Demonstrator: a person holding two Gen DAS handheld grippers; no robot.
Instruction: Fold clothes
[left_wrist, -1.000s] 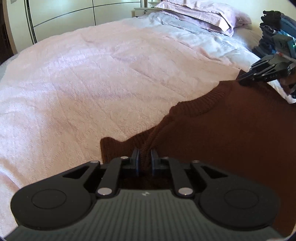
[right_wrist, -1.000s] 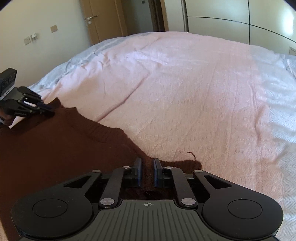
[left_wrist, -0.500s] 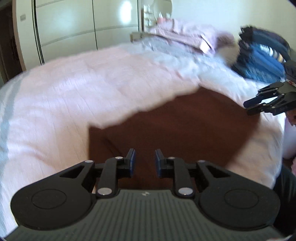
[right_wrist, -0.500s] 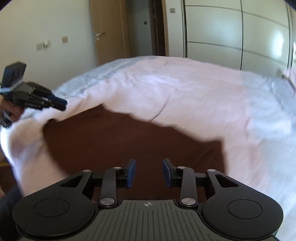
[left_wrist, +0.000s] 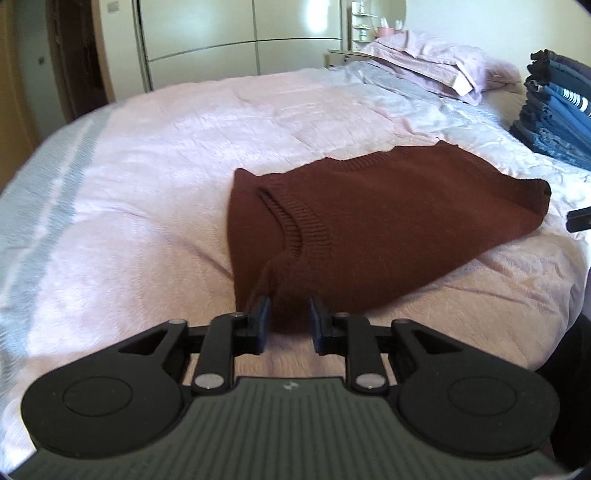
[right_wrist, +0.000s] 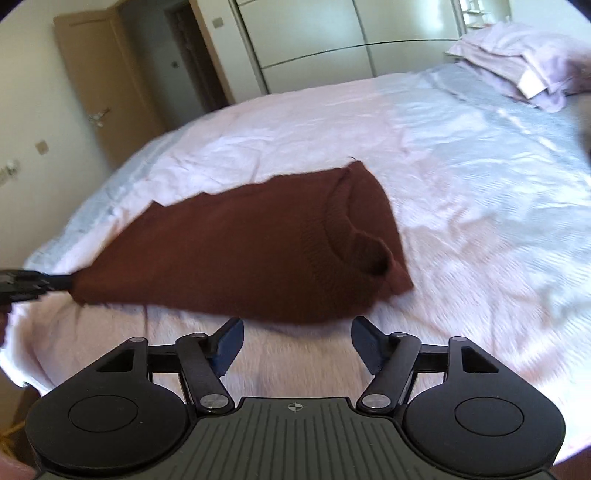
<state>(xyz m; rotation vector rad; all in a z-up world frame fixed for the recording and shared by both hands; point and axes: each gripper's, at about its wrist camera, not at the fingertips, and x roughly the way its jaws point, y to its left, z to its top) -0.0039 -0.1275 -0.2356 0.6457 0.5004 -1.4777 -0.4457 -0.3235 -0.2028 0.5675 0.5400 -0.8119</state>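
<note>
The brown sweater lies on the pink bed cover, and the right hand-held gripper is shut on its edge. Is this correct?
Not quite. The brown sweater lies on the pink bed cover, but the right hand-held gripper is open, its jaws wide apart and short of the edge, as the right wrist view shows.

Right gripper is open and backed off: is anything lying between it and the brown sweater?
Nothing visible. Only bare pink bedspread lies between the right gripper and the near edge of the brown sweater. The left gripper sits at the sweater's other end, out of that path.
</note>
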